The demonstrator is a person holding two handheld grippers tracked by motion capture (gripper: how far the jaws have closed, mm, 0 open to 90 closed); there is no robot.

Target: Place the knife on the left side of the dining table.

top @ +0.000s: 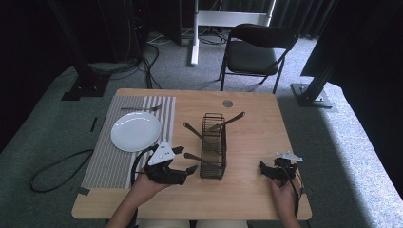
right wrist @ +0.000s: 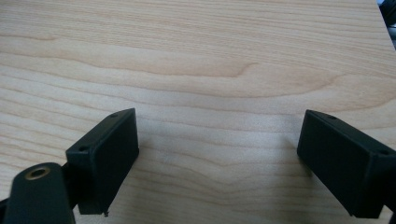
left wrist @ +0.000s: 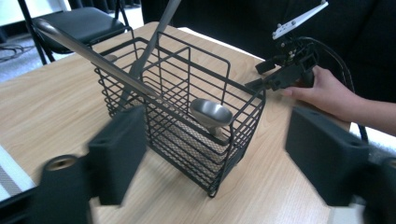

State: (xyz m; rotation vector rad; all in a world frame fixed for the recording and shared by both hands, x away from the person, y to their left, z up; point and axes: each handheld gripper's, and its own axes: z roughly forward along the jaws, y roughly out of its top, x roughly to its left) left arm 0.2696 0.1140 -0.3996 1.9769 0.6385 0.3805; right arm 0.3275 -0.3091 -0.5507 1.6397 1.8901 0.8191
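A black wire basket [top: 213, 145] stands in the middle of the wooden table [top: 252, 137], with several metal utensils sticking out of it. My left gripper [top: 186, 159] hovers just left of the basket's near end, open, with nothing pressed between its pads. In the left gripper view the basket [left wrist: 187, 107] stands ahead of the wide jaws, a spoon [left wrist: 211, 112] resting bowl-down inside it. My right gripper [top: 272, 168] rests near the table's front right, open over bare wood [right wrist: 210, 70]. It also appears beyond the basket [left wrist: 273, 79], held by a hand.
A white plate [top: 136, 131] sits on a striped placemat [top: 109, 161] at the left, with a fork [top: 140, 109] lying behind it. A small round grey disc [top: 227, 103] is set in the table's far edge. A black chair [top: 254, 52] stands beyond the table.
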